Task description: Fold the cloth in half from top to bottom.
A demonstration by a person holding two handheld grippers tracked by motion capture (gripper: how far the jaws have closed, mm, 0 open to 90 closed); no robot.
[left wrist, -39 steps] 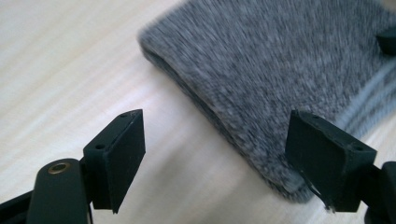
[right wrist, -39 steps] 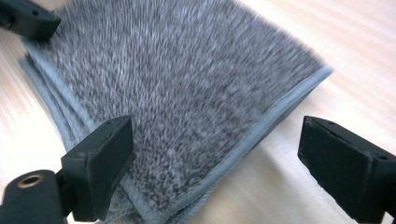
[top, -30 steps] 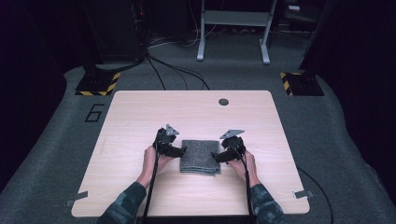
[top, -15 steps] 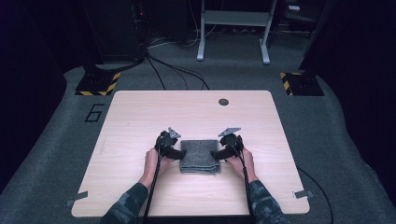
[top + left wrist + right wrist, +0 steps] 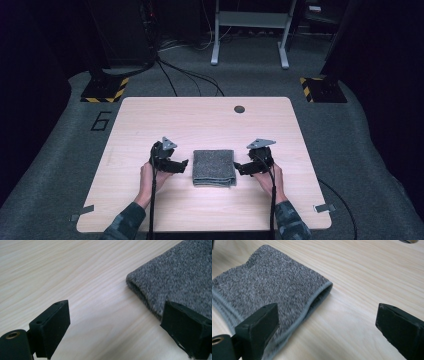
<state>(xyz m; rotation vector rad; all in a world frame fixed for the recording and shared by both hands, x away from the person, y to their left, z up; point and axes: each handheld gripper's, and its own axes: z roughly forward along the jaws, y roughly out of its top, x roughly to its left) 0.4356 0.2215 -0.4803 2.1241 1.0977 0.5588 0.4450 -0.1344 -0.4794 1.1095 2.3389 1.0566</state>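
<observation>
My left hand-held gripper (image 5: 181,164) and right hand-held gripper (image 5: 241,168) flank the folded towel (image 5: 214,167), jaws wide, empty, seemingly finished folding.

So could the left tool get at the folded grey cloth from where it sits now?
Probably yes: the left tool is open beside the folded grey cloth, with bare wooden table between them and nothing in the way.
</observation>
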